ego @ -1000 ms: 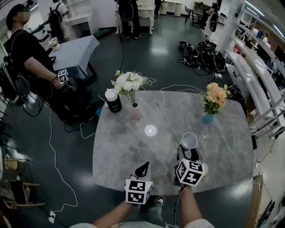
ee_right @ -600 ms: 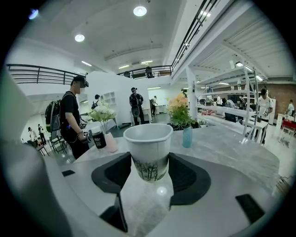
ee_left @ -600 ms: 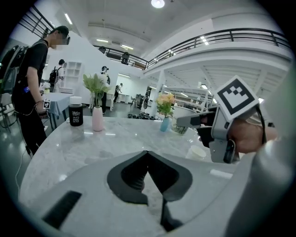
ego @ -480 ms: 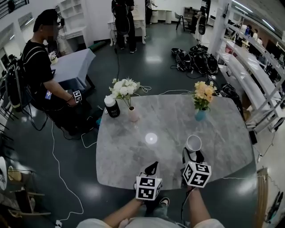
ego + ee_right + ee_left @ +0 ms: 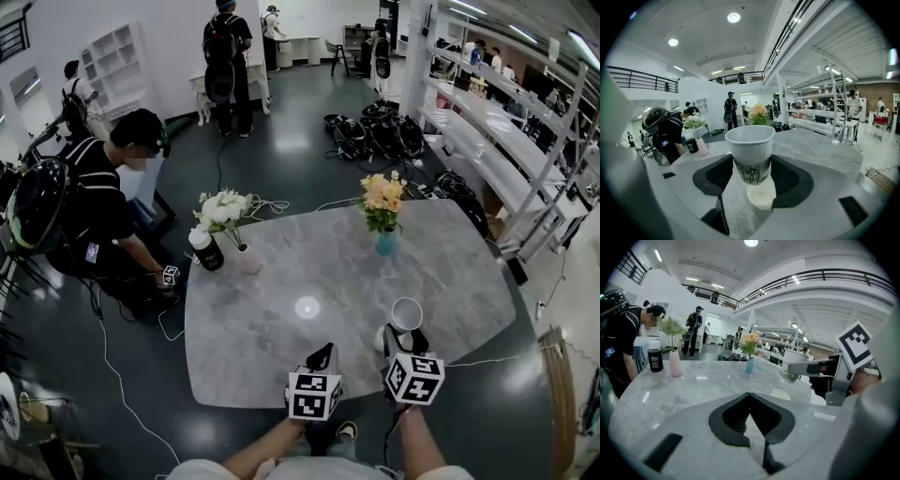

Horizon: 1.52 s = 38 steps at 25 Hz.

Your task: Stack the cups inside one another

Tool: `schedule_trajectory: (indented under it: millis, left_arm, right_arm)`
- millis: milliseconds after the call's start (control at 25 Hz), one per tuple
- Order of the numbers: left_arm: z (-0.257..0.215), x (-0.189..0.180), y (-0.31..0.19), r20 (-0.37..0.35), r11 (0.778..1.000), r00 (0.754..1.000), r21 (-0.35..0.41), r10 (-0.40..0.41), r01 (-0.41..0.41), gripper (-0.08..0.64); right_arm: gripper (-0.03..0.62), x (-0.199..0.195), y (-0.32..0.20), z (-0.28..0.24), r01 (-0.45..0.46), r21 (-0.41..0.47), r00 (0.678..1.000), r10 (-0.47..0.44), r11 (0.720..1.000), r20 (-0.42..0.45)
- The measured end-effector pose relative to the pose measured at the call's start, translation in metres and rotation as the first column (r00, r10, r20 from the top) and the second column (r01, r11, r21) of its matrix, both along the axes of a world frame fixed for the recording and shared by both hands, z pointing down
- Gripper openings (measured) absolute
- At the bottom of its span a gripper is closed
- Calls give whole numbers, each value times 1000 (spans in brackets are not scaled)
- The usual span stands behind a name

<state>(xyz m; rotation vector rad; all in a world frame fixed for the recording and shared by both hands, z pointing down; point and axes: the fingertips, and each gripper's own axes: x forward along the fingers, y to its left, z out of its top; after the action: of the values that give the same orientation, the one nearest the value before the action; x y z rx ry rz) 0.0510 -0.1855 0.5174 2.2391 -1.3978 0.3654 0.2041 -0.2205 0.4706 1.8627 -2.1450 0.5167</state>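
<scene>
Near the table (image 5: pixel 272 281) front edge, right gripper (image 5: pixel 403 336) clamps a cup (image 5: pixel 751 154) over the second cup (image 5: pixel 761 196). Left gripper (image 5: pixel 750 400) is closed and empty. Risk: slight offset, so lowering may clip the rim and tip the loose cup.

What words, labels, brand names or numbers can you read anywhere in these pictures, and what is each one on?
No text here can be read with certainty.
Black bottle: white print on its label, too small and blurred to read.
Paper cup: a dark tree-like pattern, no words.
Marker cubes: black-and-white square patterns, no letters or numbers.
</scene>
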Motion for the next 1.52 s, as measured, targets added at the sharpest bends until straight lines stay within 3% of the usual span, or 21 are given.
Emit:
schedule_trajectory:
  millis: [440,1520]
  left_arm:
    - [15,29,1,33,998,998,-40,51,-50,-5]
    - [50,31,-4,59,992,997,-114,57,-50,-5]
  right_arm:
    - [241,20,12,18,-16,0,999,16,1000,33]
    - [241,13,1,64,24,-71,1000,-23,997,6]
